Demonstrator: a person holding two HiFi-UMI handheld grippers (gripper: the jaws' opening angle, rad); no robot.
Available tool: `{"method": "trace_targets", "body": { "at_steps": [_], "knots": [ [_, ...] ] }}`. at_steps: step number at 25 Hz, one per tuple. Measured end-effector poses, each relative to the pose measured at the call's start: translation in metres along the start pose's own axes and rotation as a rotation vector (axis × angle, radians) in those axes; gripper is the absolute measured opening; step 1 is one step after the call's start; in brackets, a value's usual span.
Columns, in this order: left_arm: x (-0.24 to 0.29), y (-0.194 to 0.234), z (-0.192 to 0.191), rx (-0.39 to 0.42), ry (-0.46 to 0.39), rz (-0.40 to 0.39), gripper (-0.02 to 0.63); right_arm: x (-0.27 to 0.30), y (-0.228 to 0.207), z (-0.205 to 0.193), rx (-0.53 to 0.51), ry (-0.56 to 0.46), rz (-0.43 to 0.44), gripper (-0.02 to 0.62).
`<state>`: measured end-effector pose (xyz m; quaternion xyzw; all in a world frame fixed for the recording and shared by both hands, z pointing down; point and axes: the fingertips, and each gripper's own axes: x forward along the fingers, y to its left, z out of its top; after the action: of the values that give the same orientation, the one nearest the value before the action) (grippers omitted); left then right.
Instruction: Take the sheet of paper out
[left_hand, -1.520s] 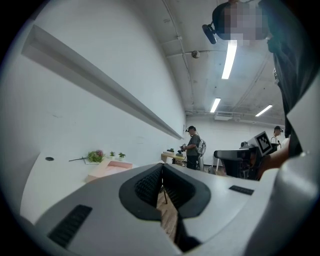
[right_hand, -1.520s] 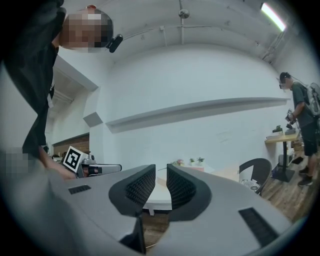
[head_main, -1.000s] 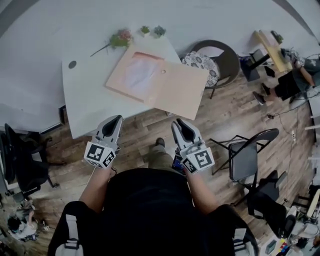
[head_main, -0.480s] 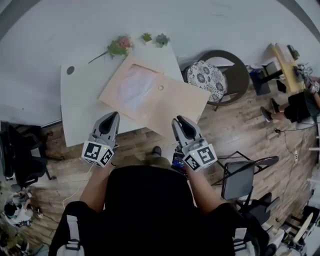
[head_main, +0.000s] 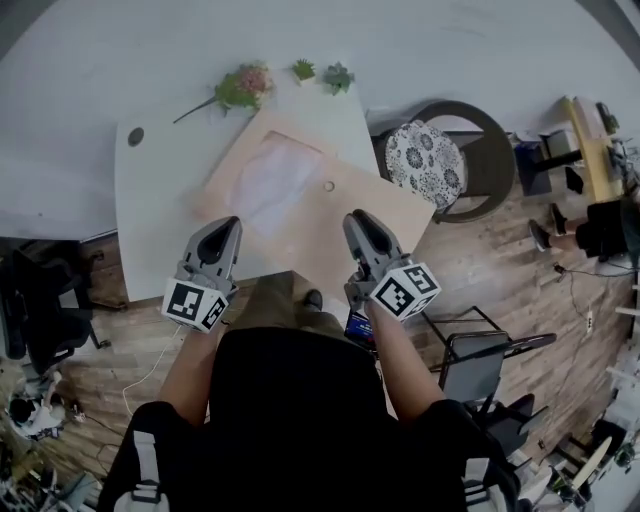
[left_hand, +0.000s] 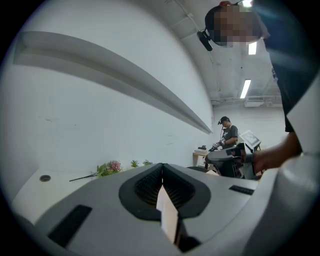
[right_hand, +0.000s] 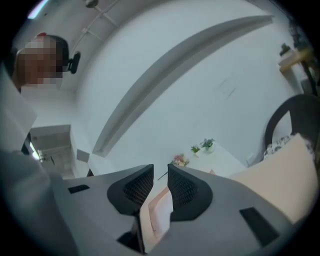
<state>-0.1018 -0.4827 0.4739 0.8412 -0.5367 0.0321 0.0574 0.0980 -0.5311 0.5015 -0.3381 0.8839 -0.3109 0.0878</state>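
An open beige-pink folder (head_main: 365, 205) lies slanted on the white table (head_main: 150, 200), its right flap hanging past the table edge. A pale sheet of paper (head_main: 268, 175) rests in its left half. My left gripper (head_main: 226, 228) hovers at the folder's near left edge, jaws shut and empty; in the left gripper view (left_hand: 162, 169) the pads meet. My right gripper (head_main: 357, 220) hangs over the folder's right flap. Its jaws are opening, with a narrow gap and nothing between them (right_hand: 160, 172). The folder (right_hand: 287, 170) shows beyond them.
A flower sprig (head_main: 238, 87) and two small potted plants (head_main: 304, 70) sit at the table's far edge. A round chair with a patterned cushion (head_main: 428, 165) stands right of the table, a folding chair (head_main: 480, 362) nearer. Another person (left_hand: 230, 134) works far back.
The table and folder have come closer; both grippers went from over the floor to over the folder's near edge. The right gripper has rolled.
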Motion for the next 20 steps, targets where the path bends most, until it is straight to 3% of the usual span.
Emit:
{"method": "trace_targets", "body": {
  "at_steps": [6, 11, 15, 20],
  "knots": [
    [0.034, 0.024, -0.019, 0.007, 0.034, -0.061, 0.005, 0.053, -0.031, -0.016, 0.299, 0.085, -0.022, 0.110],
    [0.058, 0.046, -0.029, -0.005, 0.047, -0.086, 0.005, 0.097, -0.065, -0.038, 0.431, 0.160, -0.075, 0.114],
    [0.067, 0.051, -0.046, -0.042, 0.089, -0.121, 0.005, 0.115, -0.100, -0.066, 0.561, 0.219, -0.191, 0.118],
    [0.081, 0.055, -0.065, -0.099, 0.118, -0.151, 0.005, 0.135, -0.131, -0.093, 0.618, 0.290, -0.252, 0.124]
  ]
}}
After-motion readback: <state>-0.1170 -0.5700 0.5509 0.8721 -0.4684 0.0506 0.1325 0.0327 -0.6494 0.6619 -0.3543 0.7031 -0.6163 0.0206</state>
